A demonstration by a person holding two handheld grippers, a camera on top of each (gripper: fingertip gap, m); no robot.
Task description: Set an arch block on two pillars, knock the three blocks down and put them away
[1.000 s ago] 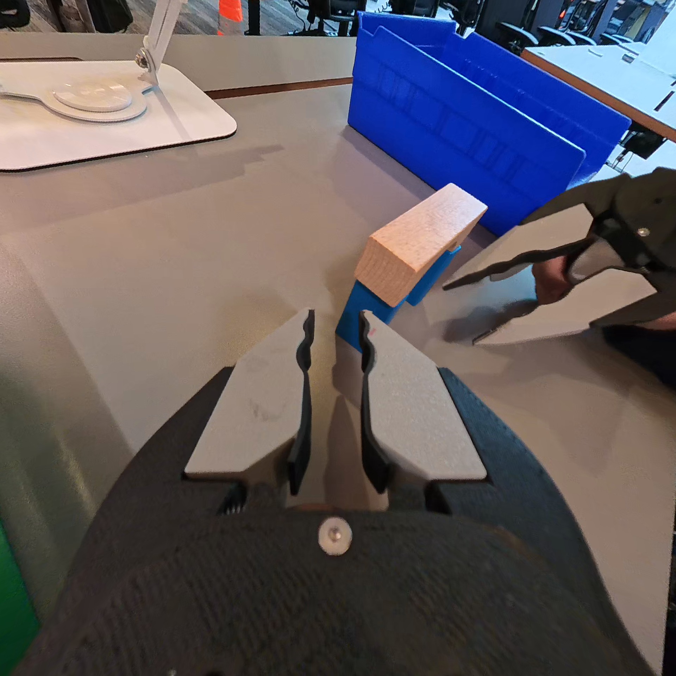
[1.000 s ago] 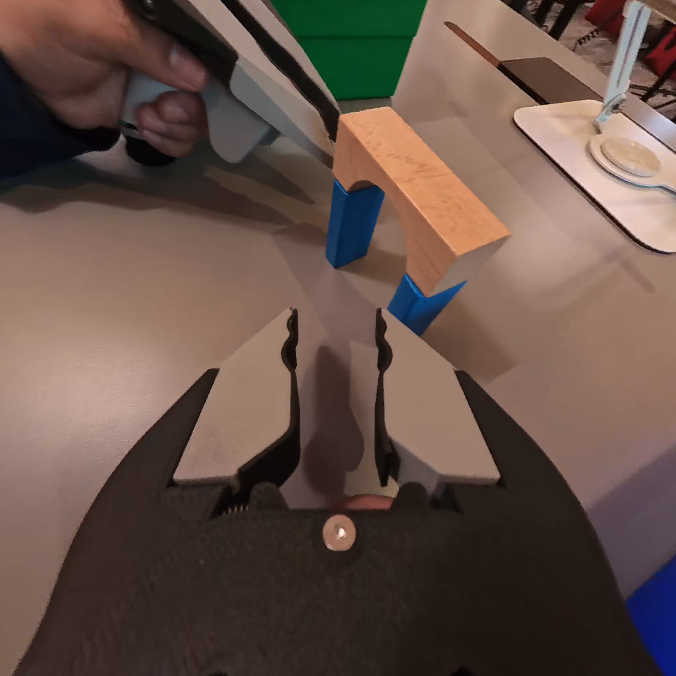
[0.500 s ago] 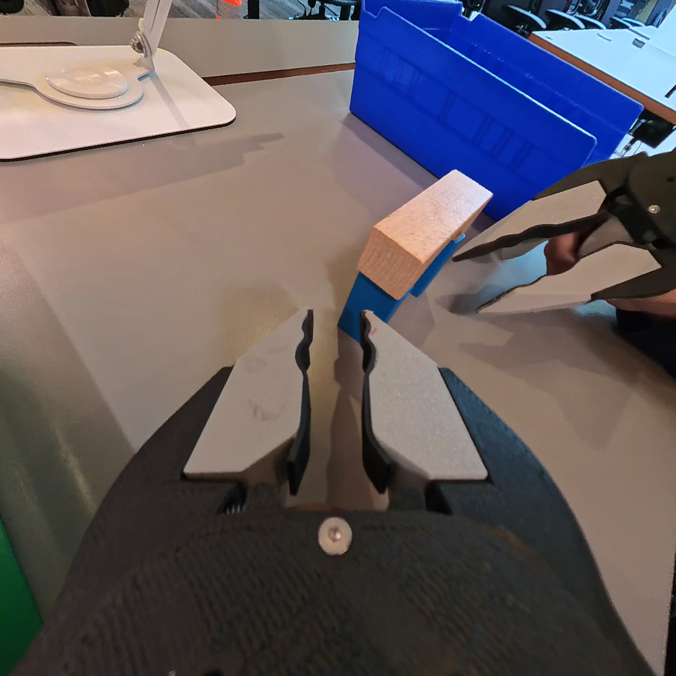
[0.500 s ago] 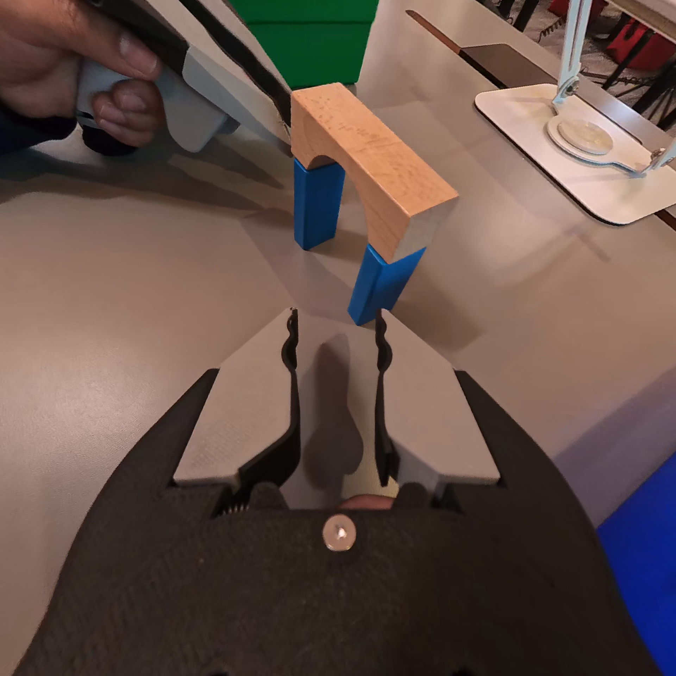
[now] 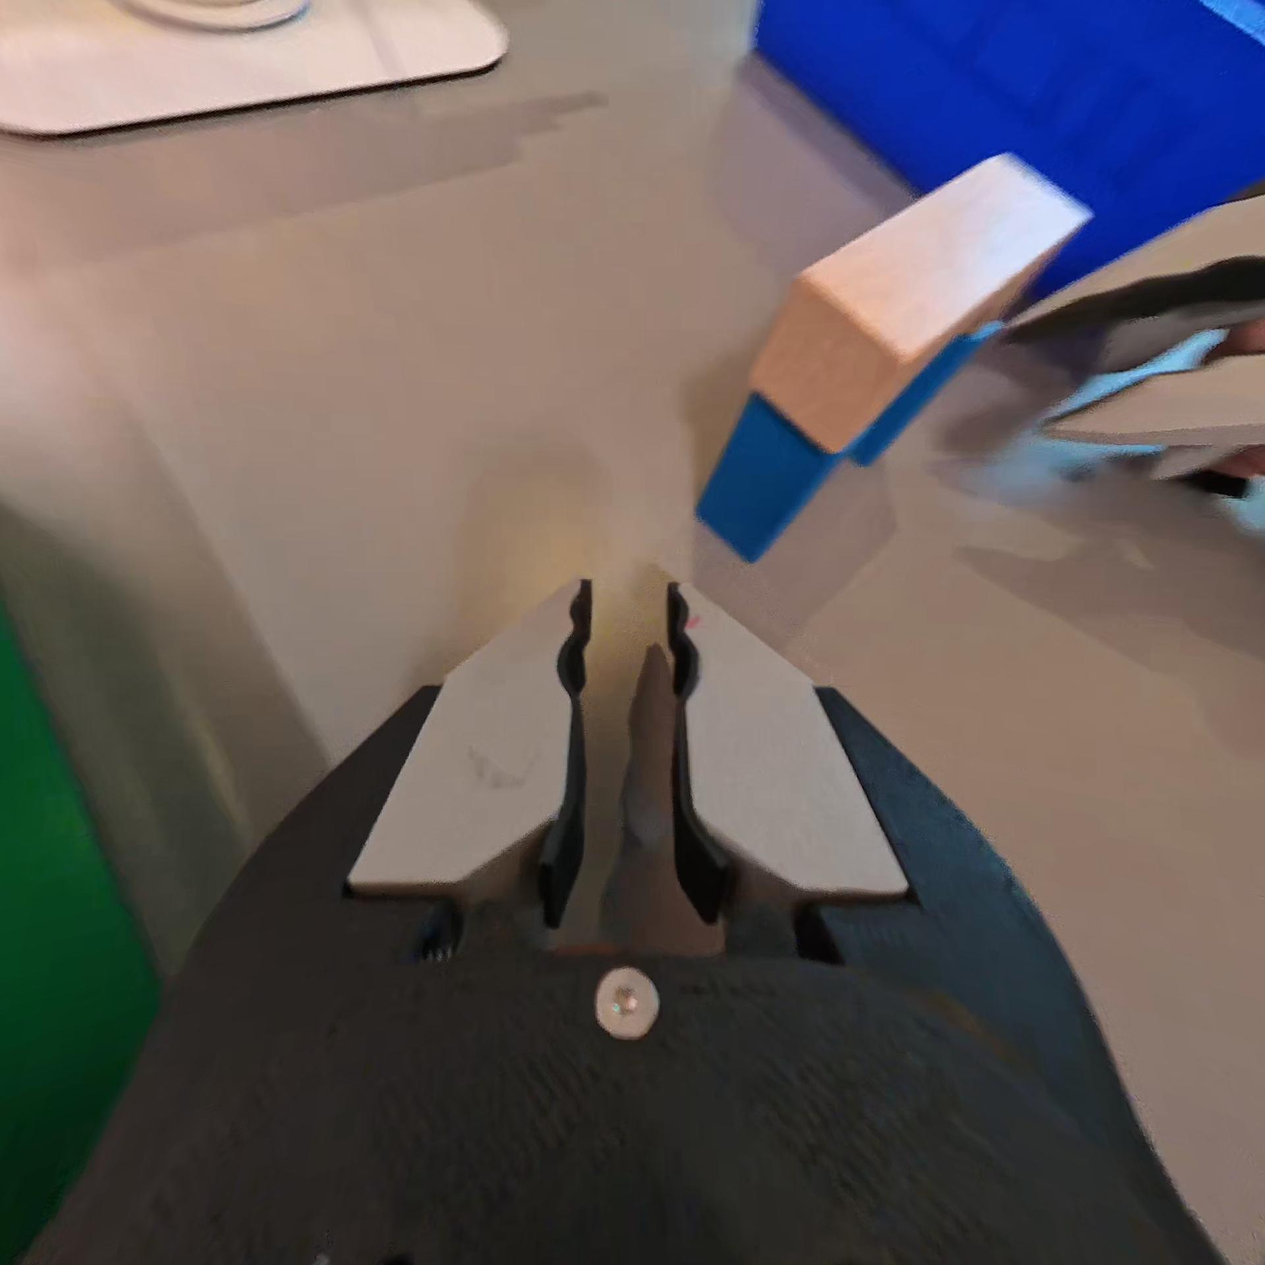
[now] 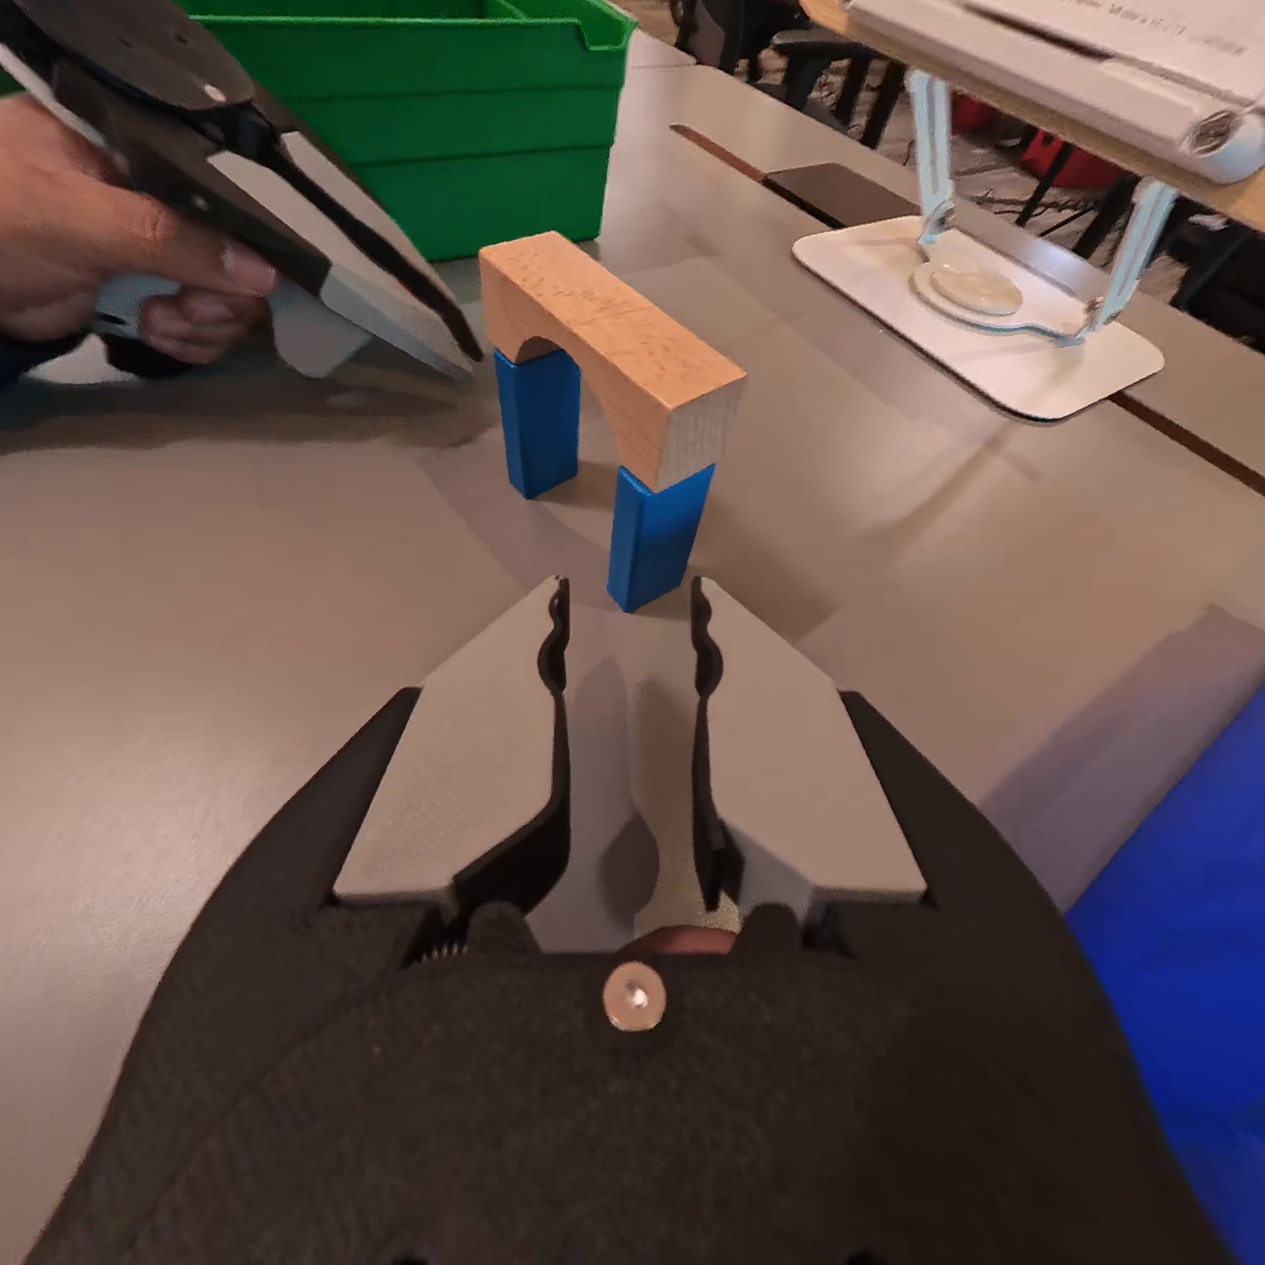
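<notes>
My left gripper: black textured body, two pale grey wedge fingers edged with wavy black pads, one silver screw on the body behind the fingers, a small red mark near the right fingertip. My right gripper: same build, silver screw likewise behind its fingers. Dark sleeve at my left wrist.

In the left wrist view the right hand-held gripper is smeared by motion and cut off by the right edge. The far blue pillar is mostly hidden behind the arch block. The blue bin is cropped at the top.
</notes>
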